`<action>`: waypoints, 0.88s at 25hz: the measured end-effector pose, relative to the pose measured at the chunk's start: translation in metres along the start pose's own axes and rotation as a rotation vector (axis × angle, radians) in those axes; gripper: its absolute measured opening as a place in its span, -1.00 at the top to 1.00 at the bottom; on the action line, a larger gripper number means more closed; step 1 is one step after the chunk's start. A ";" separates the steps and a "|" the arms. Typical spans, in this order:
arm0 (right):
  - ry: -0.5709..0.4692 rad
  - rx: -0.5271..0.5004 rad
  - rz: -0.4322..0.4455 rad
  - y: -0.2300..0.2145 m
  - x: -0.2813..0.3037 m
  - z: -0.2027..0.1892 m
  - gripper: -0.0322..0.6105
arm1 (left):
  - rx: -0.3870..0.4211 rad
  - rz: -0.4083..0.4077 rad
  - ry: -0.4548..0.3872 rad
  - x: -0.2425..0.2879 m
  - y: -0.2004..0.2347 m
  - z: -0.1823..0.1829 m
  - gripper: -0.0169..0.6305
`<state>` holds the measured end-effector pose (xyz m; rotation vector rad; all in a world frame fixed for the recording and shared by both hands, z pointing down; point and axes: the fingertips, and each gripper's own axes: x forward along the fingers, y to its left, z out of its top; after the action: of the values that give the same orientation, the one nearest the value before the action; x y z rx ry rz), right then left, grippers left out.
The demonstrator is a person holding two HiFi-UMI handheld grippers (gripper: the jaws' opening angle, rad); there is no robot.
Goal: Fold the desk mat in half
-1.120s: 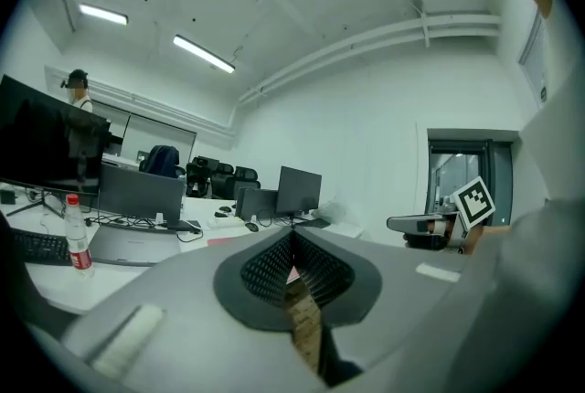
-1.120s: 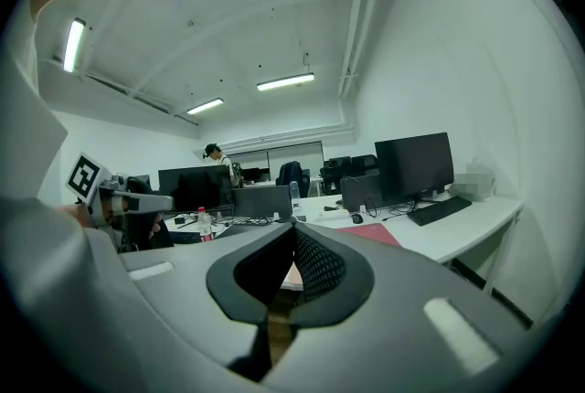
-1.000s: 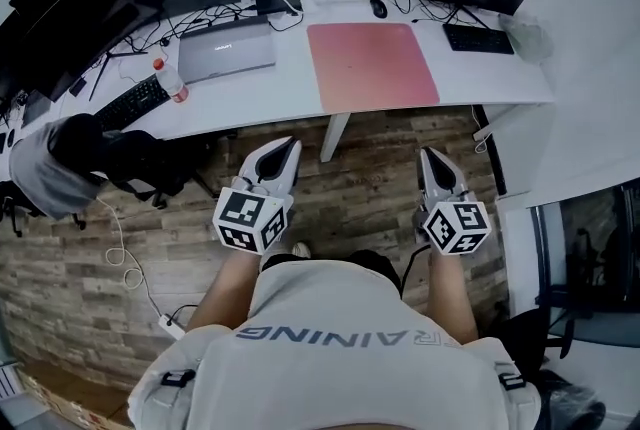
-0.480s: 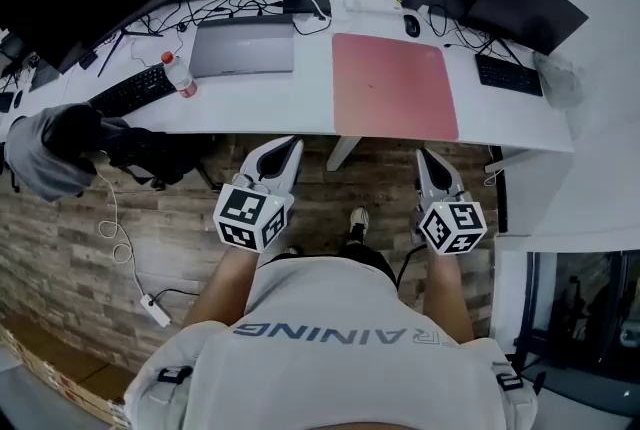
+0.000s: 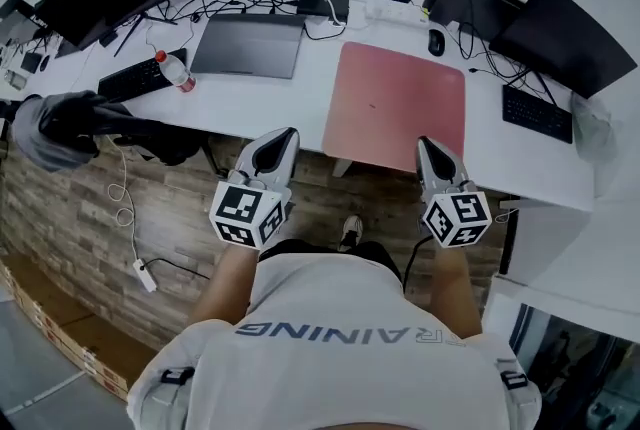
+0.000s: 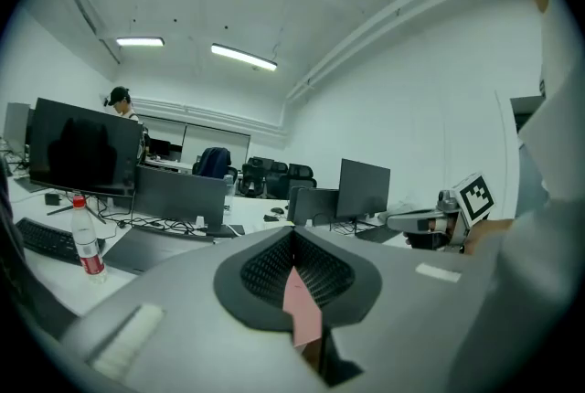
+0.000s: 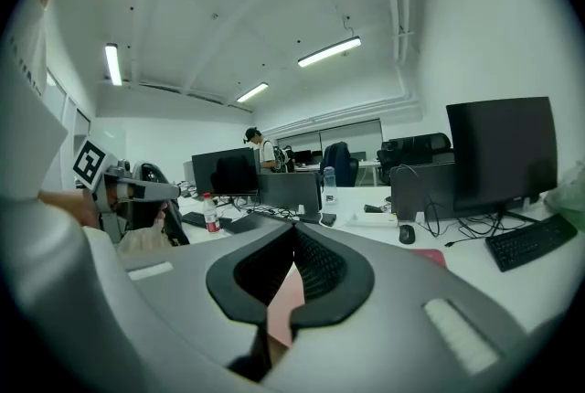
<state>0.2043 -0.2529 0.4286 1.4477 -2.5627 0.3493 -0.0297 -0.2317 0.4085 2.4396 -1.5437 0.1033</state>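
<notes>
The pink desk mat (image 5: 397, 103) lies flat and unfolded on the white desk (image 5: 255, 103), its near edge along the desk's front edge. My left gripper (image 5: 285, 134) hovers at the desk's front edge, just left of the mat's near left corner, jaws shut and empty. My right gripper (image 5: 427, 145) hovers over the mat's near right edge, also shut and empty. In the left gripper view a sliver of the mat (image 6: 303, 309) shows in the gap below the closed jaws. The right gripper view shows the mat (image 7: 284, 298) the same way.
A closed laptop (image 5: 247, 45), a water bottle (image 5: 171, 71) and a keyboard (image 5: 134, 79) lie left of the mat. A mouse (image 5: 435, 42), monitors (image 5: 568, 36) and a second keyboard (image 5: 537, 113) lie beyond and to the right. A chair with a jacket (image 5: 70, 120) stands at left.
The person has stepped closer to the desk. The mat now lies right in front of both grippers, whose tips have reached the desk's front edge. Both jaws stay shut.
</notes>
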 end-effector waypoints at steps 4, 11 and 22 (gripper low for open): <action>0.033 -0.004 0.078 -0.023 0.018 -0.007 0.85 | -0.011 0.069 0.016 0.014 -0.008 -0.005 0.95; 0.126 -0.007 0.177 0.004 0.058 -0.042 0.85 | -0.025 0.115 0.074 0.009 0.005 -0.023 0.95; 0.421 -0.156 0.196 0.070 0.123 -0.132 0.45 | -0.101 0.126 0.130 -0.028 0.055 -0.065 0.95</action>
<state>0.0864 -0.2807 0.5793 0.9518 -2.3285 0.4199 -0.0869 -0.2131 0.4753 2.2118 -1.6036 0.1983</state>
